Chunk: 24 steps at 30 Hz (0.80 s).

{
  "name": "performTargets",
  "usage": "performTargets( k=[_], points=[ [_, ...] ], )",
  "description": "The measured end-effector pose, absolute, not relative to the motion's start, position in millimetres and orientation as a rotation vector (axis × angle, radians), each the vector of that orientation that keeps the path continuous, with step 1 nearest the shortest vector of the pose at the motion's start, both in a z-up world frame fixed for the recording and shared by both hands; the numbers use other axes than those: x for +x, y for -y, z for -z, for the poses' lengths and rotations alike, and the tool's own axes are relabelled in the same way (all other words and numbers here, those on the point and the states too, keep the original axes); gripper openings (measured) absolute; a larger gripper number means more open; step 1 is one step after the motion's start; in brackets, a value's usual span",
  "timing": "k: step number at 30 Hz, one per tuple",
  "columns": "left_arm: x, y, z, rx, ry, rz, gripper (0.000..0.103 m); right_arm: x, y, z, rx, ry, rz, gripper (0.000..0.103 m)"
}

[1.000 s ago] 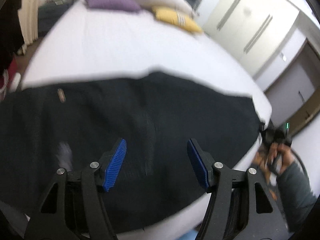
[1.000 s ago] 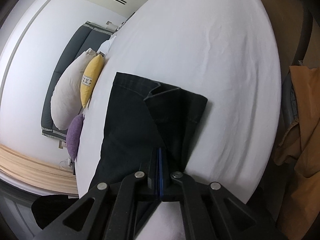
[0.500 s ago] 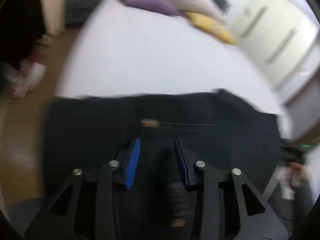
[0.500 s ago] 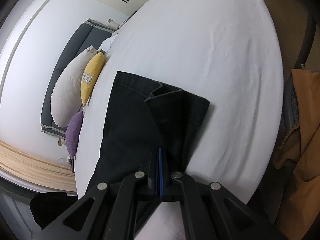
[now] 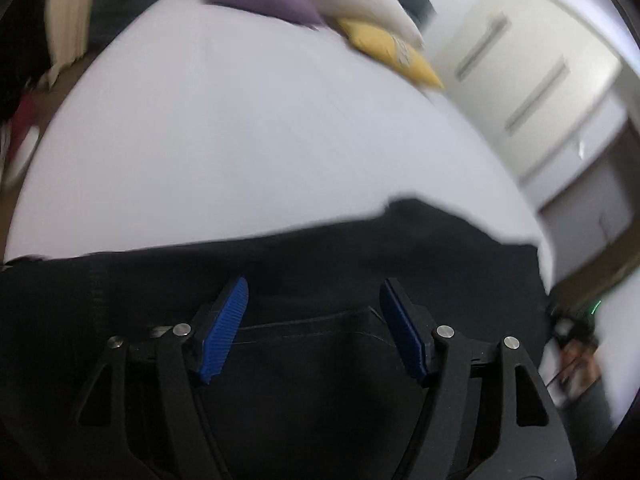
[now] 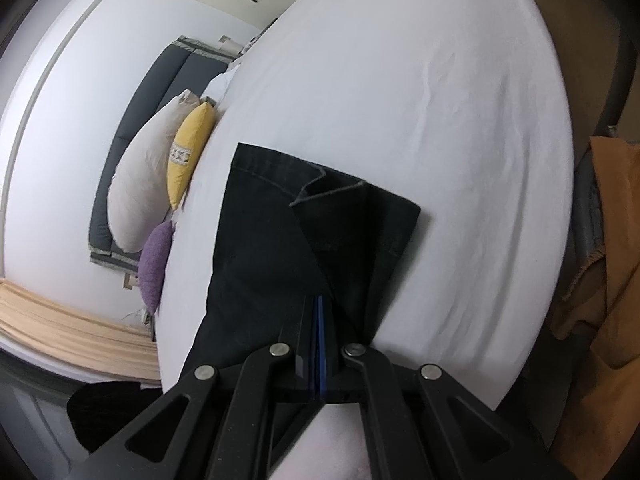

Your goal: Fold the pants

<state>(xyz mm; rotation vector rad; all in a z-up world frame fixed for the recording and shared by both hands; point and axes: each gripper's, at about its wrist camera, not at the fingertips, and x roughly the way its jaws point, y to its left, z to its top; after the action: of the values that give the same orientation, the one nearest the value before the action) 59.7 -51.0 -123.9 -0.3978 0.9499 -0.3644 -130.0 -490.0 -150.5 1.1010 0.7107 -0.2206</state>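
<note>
Left wrist view: our left gripper (image 5: 314, 316) hangs over the waist end of the black jeans (image 5: 280, 264), above a stitched back pocket (image 5: 316, 332). Its blue pads (image 5: 224, 328) have just been opening: half a second ago they stood close together, now they are spread, and nothing lies between them; the denim is beneath, not gripped. A second ago the same gripper looked across a wider stretch of cloth with a small waistband patch in sight; that patch is now out of frame. We judge this a repositioning before a fresh grasp at the waist, so the next fold is not yet begun.

Right wrist view: our right gripper (image 6: 319, 336) is unchanged, its fingers pressed together on a fold of the jeans near the hem end. Here the legs lie along the white bed (image 6: 440, 120), one hem turned over the other.

Only the right view shows the hems sharply; only the left view shows the pocket and the wardrobe doors (image 5: 532, 80). The purple cushion (image 6: 154, 268) and the yellow cushion (image 6: 188, 152) appear in both.
</note>
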Motion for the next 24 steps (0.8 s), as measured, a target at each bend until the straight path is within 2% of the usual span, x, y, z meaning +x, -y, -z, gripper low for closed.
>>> performTargets(
  k=[1, 3, 5, 7, 9, 10, 11, 12, 14, 17, 24],
  points=[
    [58, 46, 124, -0.390, -0.950, 0.376, 0.065, -128, 491, 152, 1.111, -0.703, 0.195, 0.000],
    [55, 38, 125, -0.340, -0.958, 0.383, 0.049, -134, 496, 151, 1.120, -0.680, 0.155, 0.000],
    [49, 25, 122, -0.377, -0.953, 0.397, 0.049, -147, 500, 142, 1.102, -0.621, 0.146, 0.010],
    [46, 17, 120, -0.388, -0.948, 0.375, 0.049, -168, 506, 132, 1.111, -0.541, 0.132, 0.035],
    [42, 16, 118, -0.401, -0.953, 0.359, 0.049, -187, 515, 127, 1.143, -0.466, 0.132, 0.044],
    [45, 6, 115, -0.409, -0.953, 0.337, 0.050, -195, 518, 126, 1.165, -0.440, 0.134, 0.044],
    [42, 1, 110, -0.420, -0.956, 0.304, 0.054, -201, 520, 128, 1.194, -0.420, 0.135, 0.044],
    [37, -6, 101, -0.432, -0.953, 0.287, 0.066, -203, 521, 129, 1.213, -0.411, 0.131, 0.044],
    [27, 12, 83, -0.474, -0.907, 0.307, 0.080, -201, 521, 134, 1.247, -0.398, 0.105, 0.044],
    [28, 62, 70, -0.483, -0.887, 0.401, 0.090, -182, 514, 151, 1.303, -0.455, 0.106, 0.044],
    [46, 162, 95, -0.371, -1.033, 0.526, 0.091, -163, 506, 172, 1.390, -0.446, 0.079, 0.045]
  ],
)
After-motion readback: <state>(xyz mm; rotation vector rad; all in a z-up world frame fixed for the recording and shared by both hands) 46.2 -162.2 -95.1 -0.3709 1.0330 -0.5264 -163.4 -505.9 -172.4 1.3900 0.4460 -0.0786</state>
